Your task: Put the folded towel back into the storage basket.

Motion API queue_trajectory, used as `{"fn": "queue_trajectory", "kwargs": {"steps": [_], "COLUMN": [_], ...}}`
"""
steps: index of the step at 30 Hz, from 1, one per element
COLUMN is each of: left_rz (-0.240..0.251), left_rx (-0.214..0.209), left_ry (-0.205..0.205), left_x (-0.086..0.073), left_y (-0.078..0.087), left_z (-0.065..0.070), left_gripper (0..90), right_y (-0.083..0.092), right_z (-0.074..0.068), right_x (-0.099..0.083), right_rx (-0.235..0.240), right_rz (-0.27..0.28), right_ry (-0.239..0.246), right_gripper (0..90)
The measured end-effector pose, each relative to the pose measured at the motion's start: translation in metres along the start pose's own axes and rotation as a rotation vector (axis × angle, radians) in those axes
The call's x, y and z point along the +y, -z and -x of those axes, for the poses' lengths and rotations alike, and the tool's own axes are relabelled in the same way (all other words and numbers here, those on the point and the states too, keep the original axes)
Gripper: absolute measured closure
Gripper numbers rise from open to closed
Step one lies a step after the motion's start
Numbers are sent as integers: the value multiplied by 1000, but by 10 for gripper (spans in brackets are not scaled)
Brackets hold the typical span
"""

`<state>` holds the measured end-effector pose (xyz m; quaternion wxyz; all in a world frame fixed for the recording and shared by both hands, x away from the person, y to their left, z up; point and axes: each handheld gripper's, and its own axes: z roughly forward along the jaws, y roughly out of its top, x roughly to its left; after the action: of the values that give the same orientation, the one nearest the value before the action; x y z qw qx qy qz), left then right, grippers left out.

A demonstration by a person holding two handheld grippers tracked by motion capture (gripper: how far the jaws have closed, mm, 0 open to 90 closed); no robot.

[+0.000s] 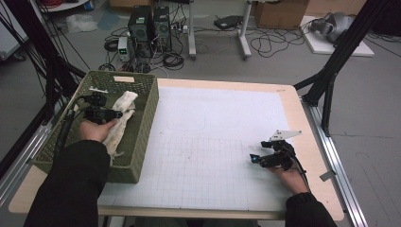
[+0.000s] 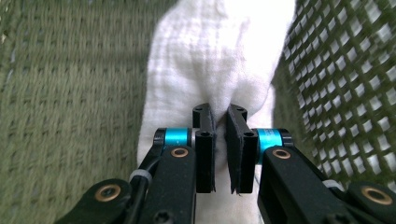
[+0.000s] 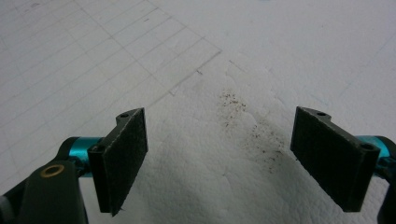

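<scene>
A white cloth [image 1: 126, 101] lies in the green woven basket [image 1: 144, 127] at the table's left. My left gripper [image 1: 115, 114] reaches into the basket, held by a hand in a black sleeve. In the left gripper view, my left gripper [image 2: 220, 114] is shut on a pinched fold of the white cloth [image 2: 210, 56], with the basket [image 2: 70, 93] floor and wall on either side. My right gripper [image 1: 256, 160] rests low over the white gridded mat [image 1: 213, 127] at the right. Its jaws stand wide open in the right gripper view [image 3: 219, 144], with nothing between them above the mat [image 3: 196, 56].
The basket takes up the table's left edge. A wooden table border [image 1: 307, 142] frames the mat. Black frame struts [image 1: 331, 71] rise at the back right and left. Computers [image 1: 149, 26] and cables lie on the floor beyond the table.
</scene>
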<state>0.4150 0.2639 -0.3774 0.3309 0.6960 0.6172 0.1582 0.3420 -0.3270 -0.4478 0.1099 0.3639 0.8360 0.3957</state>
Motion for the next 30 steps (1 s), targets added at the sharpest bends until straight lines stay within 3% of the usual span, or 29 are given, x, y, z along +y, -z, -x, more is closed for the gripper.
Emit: {"fn": "queue_trajectory", "kwargs": {"steps": [2, 3, 7, 10, 15, 18, 24, 26, 28, 30], "left_rz": [-67, -102, -117, -166, -237, -289, -361, -396, -420, -405], "left_rx": [-58, -49, -26, -10, -34, -23, -58, -56, -55, -44], "left_ry": [13, 2, -28, -72, -140, -192, -194, -204, -226, -214], "left_x": [-3, -4, -2, -3, -6, -9, -22, -27, -30, -29], "left_y": [-9, -12, -8, -3, 7, 14, 23, 21, 17, 16], "left_z": [0, 2, 2, 1, 2, 3, -2, -2, 0, 0], "left_gripper": [672, 602, 600, 597, 582, 560, 492, 532, 817, 870], "right_y": [0, 0, 0, 0, -1, -1, -1, -1, -2, -2], "right_z": [0, 0, 0, 0, 0, 0, 0, -1, -1, -1], "right_x": [0, 0, 0, 0, 0, 0, 0, 0, 0, 0], "right_rx": [-1, -3, -2, -2, -1, -2, -4, -5, -8, -6], "right_rz": [-2, -3, -3, -5, -6, -4, -7, -9, -10, -14], "right_ry": [1, 3, 1, 4, 5, 5, 11, 11, 12, 13], "right_gripper": [180, 180, 181, 181, 181, 181, 181, 181, 181, 181]}}
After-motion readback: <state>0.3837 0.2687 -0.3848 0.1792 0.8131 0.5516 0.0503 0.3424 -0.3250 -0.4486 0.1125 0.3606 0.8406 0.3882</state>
